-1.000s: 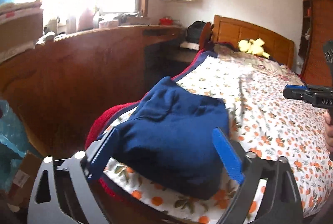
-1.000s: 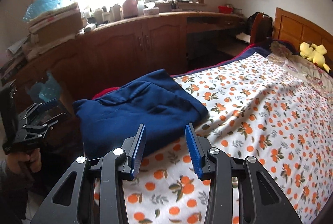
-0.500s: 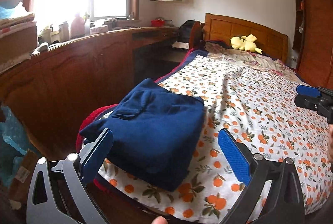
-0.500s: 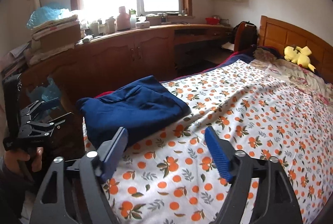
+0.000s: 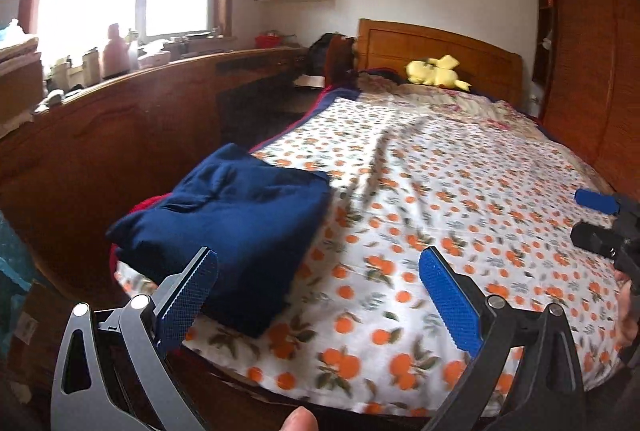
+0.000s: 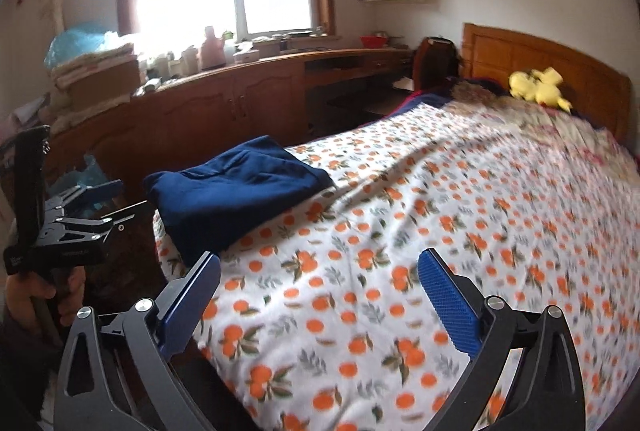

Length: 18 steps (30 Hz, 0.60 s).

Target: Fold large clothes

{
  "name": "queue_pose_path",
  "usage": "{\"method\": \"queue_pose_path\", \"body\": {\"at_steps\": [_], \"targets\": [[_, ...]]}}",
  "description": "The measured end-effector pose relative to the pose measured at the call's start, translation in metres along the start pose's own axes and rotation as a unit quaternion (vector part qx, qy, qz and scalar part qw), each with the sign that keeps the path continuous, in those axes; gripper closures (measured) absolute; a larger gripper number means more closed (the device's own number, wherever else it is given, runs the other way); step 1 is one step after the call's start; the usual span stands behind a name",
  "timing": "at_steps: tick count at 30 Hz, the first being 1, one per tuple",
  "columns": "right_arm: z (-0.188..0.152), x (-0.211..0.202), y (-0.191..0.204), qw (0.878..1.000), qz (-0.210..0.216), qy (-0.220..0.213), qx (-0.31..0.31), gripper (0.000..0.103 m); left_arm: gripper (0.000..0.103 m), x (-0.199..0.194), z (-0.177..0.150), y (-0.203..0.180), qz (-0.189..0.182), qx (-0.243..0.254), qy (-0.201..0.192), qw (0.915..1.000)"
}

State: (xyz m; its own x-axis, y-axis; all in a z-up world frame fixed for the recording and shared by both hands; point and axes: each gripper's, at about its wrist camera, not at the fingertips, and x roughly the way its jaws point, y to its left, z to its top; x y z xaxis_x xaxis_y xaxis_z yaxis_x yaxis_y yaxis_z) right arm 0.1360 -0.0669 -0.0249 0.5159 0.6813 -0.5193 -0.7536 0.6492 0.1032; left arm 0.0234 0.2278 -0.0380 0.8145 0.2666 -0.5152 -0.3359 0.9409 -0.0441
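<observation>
Soft navy garment folded square; ribbed tongs opening.

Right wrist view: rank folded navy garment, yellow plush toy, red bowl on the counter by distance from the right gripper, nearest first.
From the right gripper:
1. Folded navy garment, ahead-left at the bed's near corner.
2. Yellow plush toy, far right by the headboard.
3. Red bowl, on the counter at the far wall; only slightly beyond the toy.

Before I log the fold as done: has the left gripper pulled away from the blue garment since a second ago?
Yes. The left gripper, its jaws open, has backed off the folded blue garment, which lies near the bed's corner.
</observation>
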Motion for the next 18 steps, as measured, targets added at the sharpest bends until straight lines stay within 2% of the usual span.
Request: {"method": "queue_pose_path", "body": {"at_steps": [8,11,18], "targets": [[-0.048,-0.059,-0.04,0.995,-0.082,-0.012,0.056,0.008,0.002,-0.016,-0.017,-0.055,-0.042,0.038,0.003,0.9984],[-0.062,-0.085,-0.052,0.992,-0.095,-0.03,0.079,0.008,0.002,-0.022,-0.024,-0.074,-0.057,0.045,0.002,0.9974],[-0.087,-0.14,-0.059,0.981,-0.155,-0.061,0.103,0.008,0.002,-0.039,-0.042,-0.132,-0.1,0.068,0.001,0.9927]]}}
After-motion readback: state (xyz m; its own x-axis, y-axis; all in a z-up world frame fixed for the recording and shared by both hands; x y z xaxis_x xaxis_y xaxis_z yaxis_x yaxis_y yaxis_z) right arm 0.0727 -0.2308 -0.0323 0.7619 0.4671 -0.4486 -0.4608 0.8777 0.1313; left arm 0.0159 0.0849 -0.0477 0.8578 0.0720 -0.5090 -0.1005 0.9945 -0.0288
